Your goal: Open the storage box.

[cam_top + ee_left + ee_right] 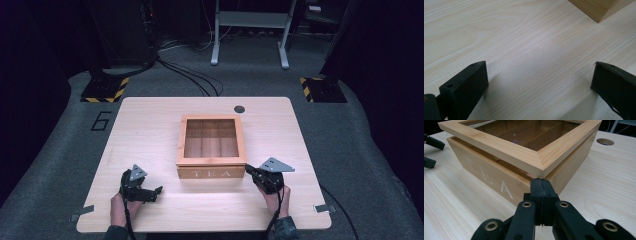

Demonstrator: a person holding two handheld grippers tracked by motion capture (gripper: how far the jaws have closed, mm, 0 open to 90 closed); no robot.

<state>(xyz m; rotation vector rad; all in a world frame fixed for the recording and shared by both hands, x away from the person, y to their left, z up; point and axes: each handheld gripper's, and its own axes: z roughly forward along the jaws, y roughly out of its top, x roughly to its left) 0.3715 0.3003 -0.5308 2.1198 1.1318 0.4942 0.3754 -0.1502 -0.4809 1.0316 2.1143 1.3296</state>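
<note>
A wooden tea box [211, 172], lettered TEA on its front wall, sits near the middle of the light wooden table [150, 125]. Its lid [499, 147] is a wooden frame around a clear pane, through which the inner dividers show. In the right gripper view the lid stands slightly raised above the box's front wall, with a narrow gap under its front edge.

The right hand-held gripper [256, 174] is at the box's front right corner. Its jaws are pressed together with nothing between them, and their tip sits just under the lid's corner, at the gap. The left hand-held gripper [151, 192] rests on the table off the box's front left corner, apart from it, with its jaws spread wide and empty.

The box looks stiff and fairly light, so it would likely slide on the smooth table if pushed from one side only. The lid's pane is probably the fragile part, so the wooden frame is the safer place to hold. A lift at the front edge or corner of the frame seems best, perhaps with the other gripper steadying the box's body.
</note>
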